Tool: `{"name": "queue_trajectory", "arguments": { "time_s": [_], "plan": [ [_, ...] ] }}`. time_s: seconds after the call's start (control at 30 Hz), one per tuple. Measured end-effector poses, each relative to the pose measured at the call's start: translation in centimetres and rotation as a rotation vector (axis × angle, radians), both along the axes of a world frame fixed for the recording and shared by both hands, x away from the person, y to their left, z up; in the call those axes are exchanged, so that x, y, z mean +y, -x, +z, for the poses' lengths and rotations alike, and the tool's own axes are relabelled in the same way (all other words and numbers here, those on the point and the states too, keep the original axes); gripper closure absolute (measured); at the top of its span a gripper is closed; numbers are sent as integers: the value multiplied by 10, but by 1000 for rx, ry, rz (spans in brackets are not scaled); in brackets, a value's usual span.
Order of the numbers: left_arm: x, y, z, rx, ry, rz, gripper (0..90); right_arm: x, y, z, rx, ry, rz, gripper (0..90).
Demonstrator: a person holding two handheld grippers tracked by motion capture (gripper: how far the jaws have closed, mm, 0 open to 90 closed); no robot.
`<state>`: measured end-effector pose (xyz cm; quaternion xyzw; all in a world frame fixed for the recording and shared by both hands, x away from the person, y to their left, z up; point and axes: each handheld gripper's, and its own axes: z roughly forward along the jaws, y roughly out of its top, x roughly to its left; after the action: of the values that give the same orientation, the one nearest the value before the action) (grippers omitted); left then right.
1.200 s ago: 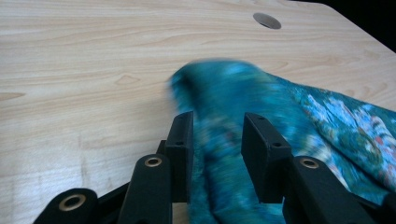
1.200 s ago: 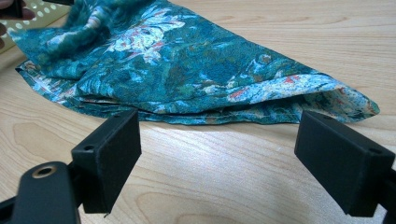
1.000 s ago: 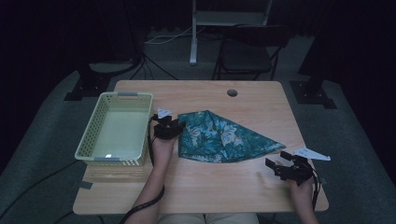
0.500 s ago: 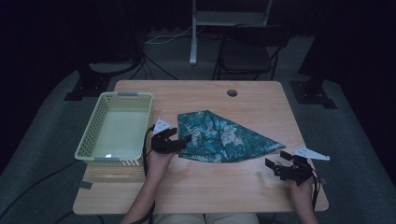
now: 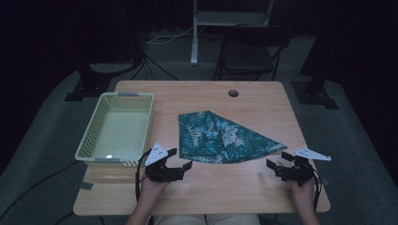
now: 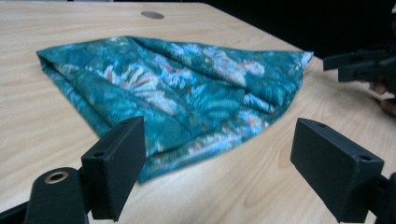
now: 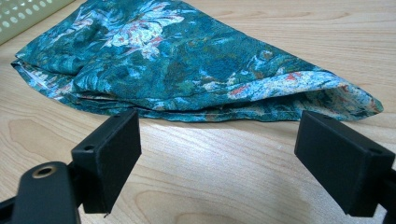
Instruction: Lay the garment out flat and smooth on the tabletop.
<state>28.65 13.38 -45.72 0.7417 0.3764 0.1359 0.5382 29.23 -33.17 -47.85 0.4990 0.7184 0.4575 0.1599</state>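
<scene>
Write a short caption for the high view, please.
Two open grippers, left and right, rest near a folded teal cloth.

bare table (image 5: 225, 187) between grippers; basket (image 5: 117, 129) blocks left.

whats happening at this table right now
A person sits at a light wooden table with a black two-jaw gripper in each hand. A folded teal cloth with a leafy print lies flat in the middle. The left gripper is open near the cloth's near left corner, and the right gripper is open near its pointed right tip. Neither touches the cloth. A pale green plastic basket stands empty to the left.
</scene>
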Motion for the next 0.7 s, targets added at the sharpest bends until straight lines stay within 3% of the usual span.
{"name": "queue_trajectory", "arguments": {
  "time_s": [0.1, 0.17, 0.23, 0.33, 0.5, 0.7],
  "plan": [
    [5, 12, -6, -8, 5, 24, 192, 0, 0, 0, -2, 0, -2, 141],
    [6, 14, -7, -13, 1, 44, 112, 0, 0, 0, 0, 0, 0, 141],
    [8, 19, -9, -27, 3, 67, 112, 0, 0, 0, 1, 4, 3, 141],
    [10, 26, -11, -49, 9, 65, 112, 1, 0, 0, 1, 8, 5, 141],
    [16, 34, -14, -110, 70, 59, 113, 2, 0, 0, 2, 16, 7, 141],
    [19, 36, -19, -112, 70, 85, 113, 4, 0, 0, 1, 36, 14, 141]
  ]
}}
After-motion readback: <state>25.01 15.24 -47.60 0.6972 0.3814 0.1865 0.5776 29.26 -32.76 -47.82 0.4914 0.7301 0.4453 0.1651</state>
